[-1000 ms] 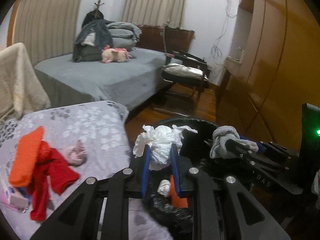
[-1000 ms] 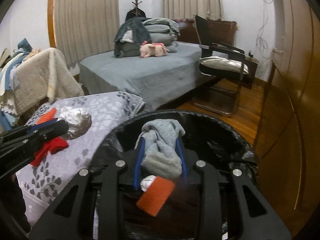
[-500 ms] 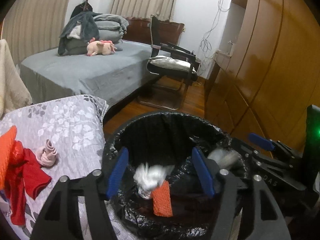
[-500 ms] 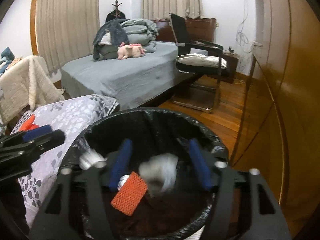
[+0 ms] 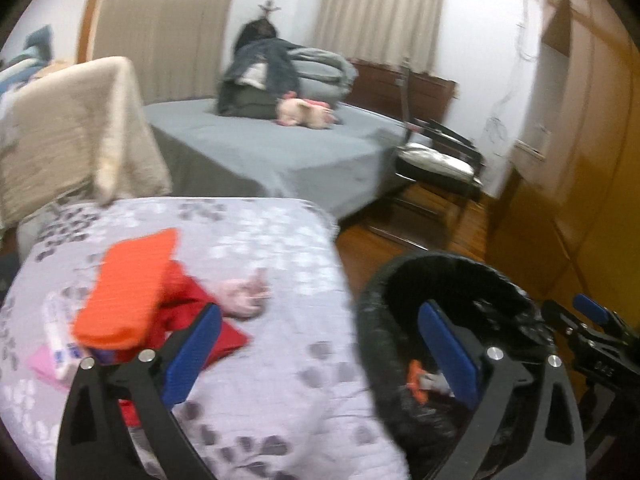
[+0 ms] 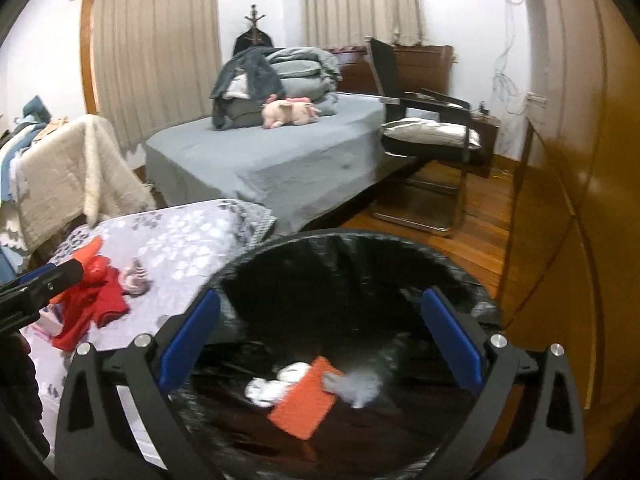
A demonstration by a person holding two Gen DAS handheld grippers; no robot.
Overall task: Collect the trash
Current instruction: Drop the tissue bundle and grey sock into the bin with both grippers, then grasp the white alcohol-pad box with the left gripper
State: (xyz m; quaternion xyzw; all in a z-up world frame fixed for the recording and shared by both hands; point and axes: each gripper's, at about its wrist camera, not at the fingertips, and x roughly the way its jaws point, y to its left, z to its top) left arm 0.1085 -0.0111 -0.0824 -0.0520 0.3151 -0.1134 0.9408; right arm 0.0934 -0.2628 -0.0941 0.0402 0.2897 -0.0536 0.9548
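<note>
The right gripper hangs over the trash bin with its blue-padded jaws spread wide; they have just been opening, and nothing is between them. Straight below it, on the floor of the black plastic liner, lie a crumpled white tissue, a flat orange ribbed sponge and a soft grey rag, the rag blurred. The liner is glossy and wrinkled, folded over the round rim.

The left gripper also stands wide, its jaws having just been opening, with nothing held. Its right finger sits over the bin's left edge, and its left finger over the worktop, which is covered in a quilted grey cloth with a white flower print. On that cloth, just beyond the left finger, lie an orange ribbed pad on top of a red cloth, a small pink fabric scrap beside them, and a white packet on something pink at the near left edge. This view is blurred.
</note>
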